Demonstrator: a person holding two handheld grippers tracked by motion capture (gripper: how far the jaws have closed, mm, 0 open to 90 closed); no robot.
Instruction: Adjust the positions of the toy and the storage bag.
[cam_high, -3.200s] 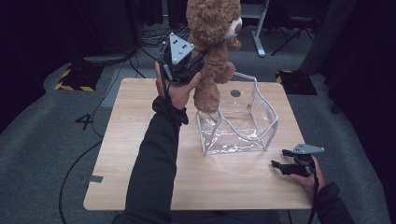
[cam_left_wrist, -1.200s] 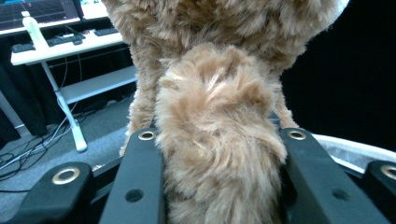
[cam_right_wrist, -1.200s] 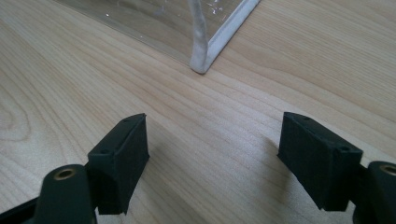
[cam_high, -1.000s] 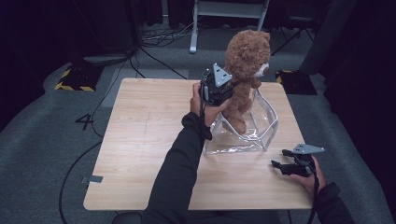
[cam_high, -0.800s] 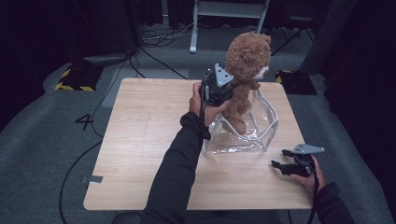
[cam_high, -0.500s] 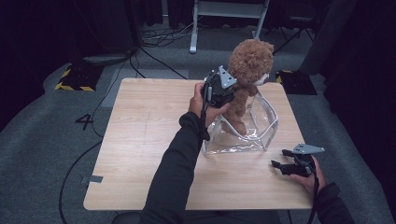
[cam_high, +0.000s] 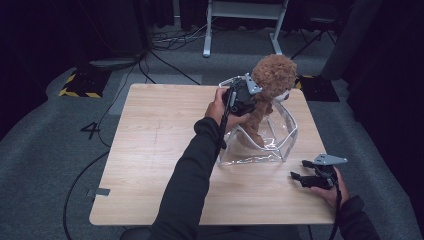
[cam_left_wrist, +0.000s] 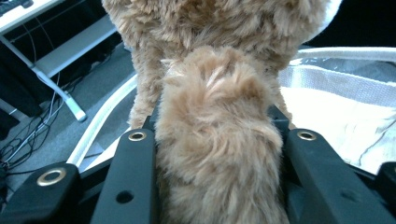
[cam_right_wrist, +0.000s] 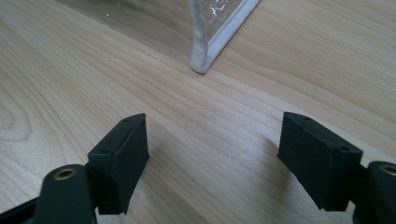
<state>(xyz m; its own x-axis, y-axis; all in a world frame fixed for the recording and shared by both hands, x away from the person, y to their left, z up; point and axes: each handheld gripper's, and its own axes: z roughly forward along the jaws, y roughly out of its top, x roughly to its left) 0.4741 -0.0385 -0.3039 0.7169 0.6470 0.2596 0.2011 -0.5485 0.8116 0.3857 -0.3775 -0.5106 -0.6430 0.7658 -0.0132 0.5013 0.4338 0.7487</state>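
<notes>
Evidently one teddy bear (cam_high: 267, 95) (one bin (cam_high: 287, 137))

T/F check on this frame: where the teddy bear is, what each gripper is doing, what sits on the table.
1. The left gripper has the teddy bear between its jaws. True; its jaws have just been opening, fur between them.
2. The teddy bear lies flat on the table beside the clear bag. False: it stands upright in the clear bag.
3. The right gripper has open jaws with nothing between them. True.
4. The right gripper grips the bag's corner. False: it rests apart from the bag on the wooden table.
5. The bag's walls are opaque black. False: they are see-through.
</notes>
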